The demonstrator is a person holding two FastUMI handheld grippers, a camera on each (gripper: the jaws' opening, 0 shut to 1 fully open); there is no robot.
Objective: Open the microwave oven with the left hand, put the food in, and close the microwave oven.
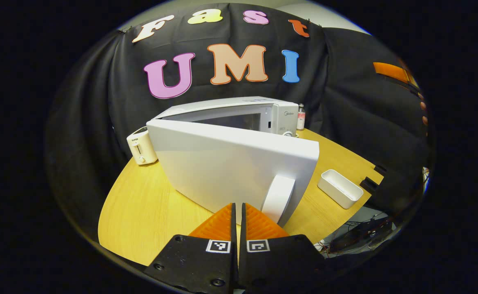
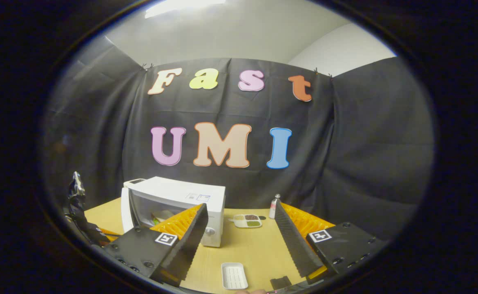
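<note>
toaster (image 1: 141, 146) sits just left of door hinge side | microwave (image 1: 239, 112) door (image 1: 231, 167) part-open, handle (image 1: 279, 197) just ahead of left tool (image 1: 238, 216), pressed together on nothing | food visible inside (image 2: 159, 216); right tool (image 2: 239, 241) spread, empty | risk: shove misaligned, door bounces, fails to latch

The microwave oven (image 1: 239, 118) is white, and its open door (image 1: 231, 163) is white with a white handle (image 1: 279, 198). The toaster (image 1: 141, 146) beside it is cream. The counter (image 1: 141, 208) is yellow wood with thin grain lines. The small empty tray (image 1: 340, 188) is white. The little bottle (image 1: 301, 116) has a pink label. The divided dish (image 2: 248, 220) is white, with brown and green food inside.
</note>
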